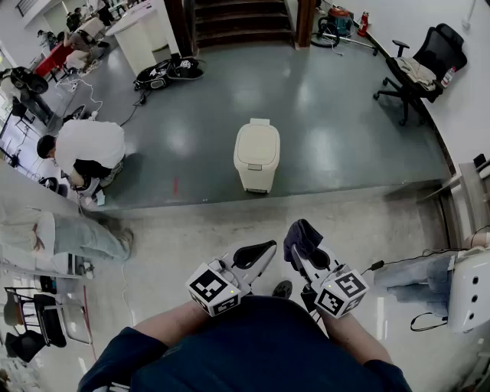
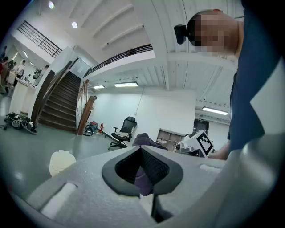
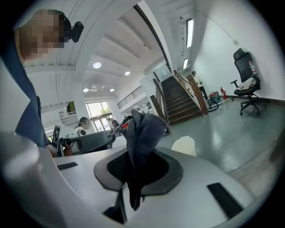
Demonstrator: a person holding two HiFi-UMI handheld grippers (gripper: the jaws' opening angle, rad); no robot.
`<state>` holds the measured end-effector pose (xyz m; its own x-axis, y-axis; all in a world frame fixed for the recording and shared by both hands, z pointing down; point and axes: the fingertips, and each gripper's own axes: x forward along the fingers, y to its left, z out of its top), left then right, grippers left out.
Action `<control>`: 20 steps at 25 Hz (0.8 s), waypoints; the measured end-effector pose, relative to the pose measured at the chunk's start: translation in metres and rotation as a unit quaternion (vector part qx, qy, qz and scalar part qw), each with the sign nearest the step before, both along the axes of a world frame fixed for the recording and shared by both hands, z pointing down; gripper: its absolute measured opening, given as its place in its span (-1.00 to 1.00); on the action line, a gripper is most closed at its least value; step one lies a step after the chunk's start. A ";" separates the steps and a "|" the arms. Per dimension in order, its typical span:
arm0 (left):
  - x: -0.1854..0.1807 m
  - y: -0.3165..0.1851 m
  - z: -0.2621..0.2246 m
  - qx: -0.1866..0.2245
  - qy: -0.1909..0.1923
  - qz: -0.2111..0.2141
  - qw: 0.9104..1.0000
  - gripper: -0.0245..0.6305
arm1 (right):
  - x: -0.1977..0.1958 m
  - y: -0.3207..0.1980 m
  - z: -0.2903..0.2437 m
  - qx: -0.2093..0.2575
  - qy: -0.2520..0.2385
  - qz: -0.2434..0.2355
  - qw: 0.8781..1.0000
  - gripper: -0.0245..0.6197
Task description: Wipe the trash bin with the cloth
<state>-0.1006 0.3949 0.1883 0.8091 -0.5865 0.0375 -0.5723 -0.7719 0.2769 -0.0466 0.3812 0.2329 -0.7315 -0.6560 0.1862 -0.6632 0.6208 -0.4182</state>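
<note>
Head view first: the cream trash bin (image 1: 256, 155) stands shut on the grey-green floor, out in the open and well apart from both tools. Down near the person's dark blue top, the left gripper (image 1: 262, 249) points toward the bin with its black-padded jaws together. Just beside it, the right gripper (image 1: 306, 253) is clamped on a dark cloth (image 1: 301, 236), which bunches up over the tips. Off to the left a person in a white shirt (image 1: 88, 147) crouches on the floor. An office chair (image 1: 421, 63) sits by the far right wall, and stairs (image 1: 241, 19) rise at the top.

Left gripper view: the jaws meet along a seam, and only the diamond-shaped hollow of the pads is open. A purplish patch shows in that hollow; I cannot tell what it is. The bin (image 2: 61, 161) stands low at the left, on the floor beyond. The cloth (image 2: 143, 140) peeks up just past the jaw tips.

Right gripper view: the jaws pinch the cloth (image 3: 142, 133) at their middle. Its folds stand up above them and a tail hangs below. The bin (image 3: 184, 146) sits beyond on the floor, right of the cloth, with the staircase (image 3: 180, 100) behind it.
</note>
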 end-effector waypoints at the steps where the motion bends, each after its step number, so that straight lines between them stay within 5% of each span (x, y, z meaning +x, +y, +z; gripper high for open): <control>1: 0.000 0.000 0.000 0.002 -0.001 0.002 1.000 -0.92 | 0.000 0.000 0.000 -0.001 0.000 0.000 1.000 -0.73; 20: -0.010 0.000 -0.011 0.013 -0.004 -0.017 1.000 -0.92 | -0.011 -0.002 -0.011 0.002 -0.004 -0.021 1.000 -0.73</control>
